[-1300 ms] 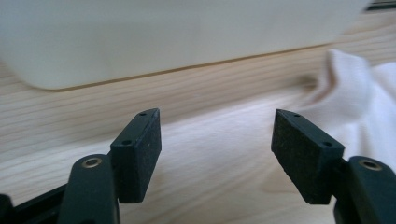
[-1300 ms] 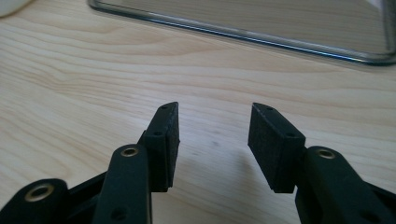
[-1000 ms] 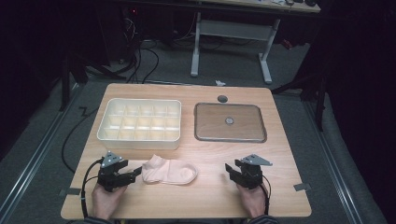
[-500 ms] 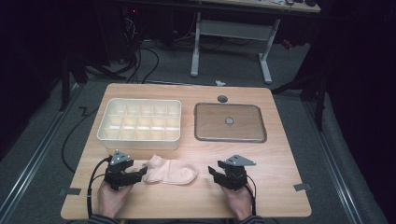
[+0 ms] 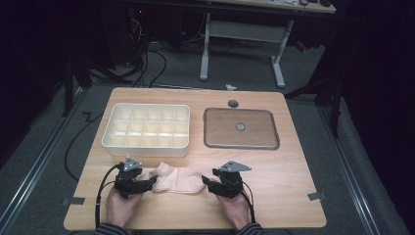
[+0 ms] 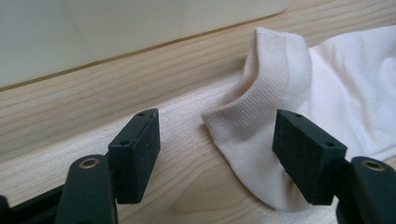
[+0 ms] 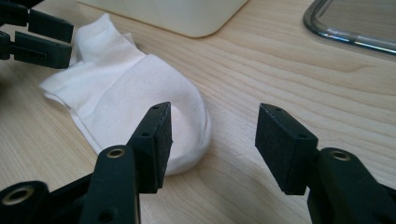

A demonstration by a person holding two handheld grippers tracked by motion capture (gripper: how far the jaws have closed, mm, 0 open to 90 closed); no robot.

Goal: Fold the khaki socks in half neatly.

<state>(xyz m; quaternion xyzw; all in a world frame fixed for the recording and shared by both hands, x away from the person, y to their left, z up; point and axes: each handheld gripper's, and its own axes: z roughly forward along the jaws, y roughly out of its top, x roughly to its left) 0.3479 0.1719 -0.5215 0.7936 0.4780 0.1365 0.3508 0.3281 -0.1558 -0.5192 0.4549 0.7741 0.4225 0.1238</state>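
Two claws on the counter [image 5: 293,196], one at each end of a pale sock [image 5: 178,180] lying flat, lower centre of the high view. Left claw [image 5: 149,183] at the sock's left end, the cuff: jaws apart, cuff edge lies between them in the left gripper view [image 6: 261,121], right pad just beside the fabric, left pad over bare wood; no squeeze on the cloth. Right claw [image 5: 208,184] at the sock's right end, the rounded toe: jaws apart and they have just been opening. In the right gripper view the toe [image 7: 140,102] sits by the left pad, mostly outside the gap; bare wood between the pads. Left claw also shows upper left of that view [image 7: 37,35]. Cream compartment tray [image 5: 147,129] sits behind the sock, upper left of the counter, near but apart. Grey flat lid [image 5: 241,128] to the tray's right, well clear of the sock. Sock unheld, resting on the wood.
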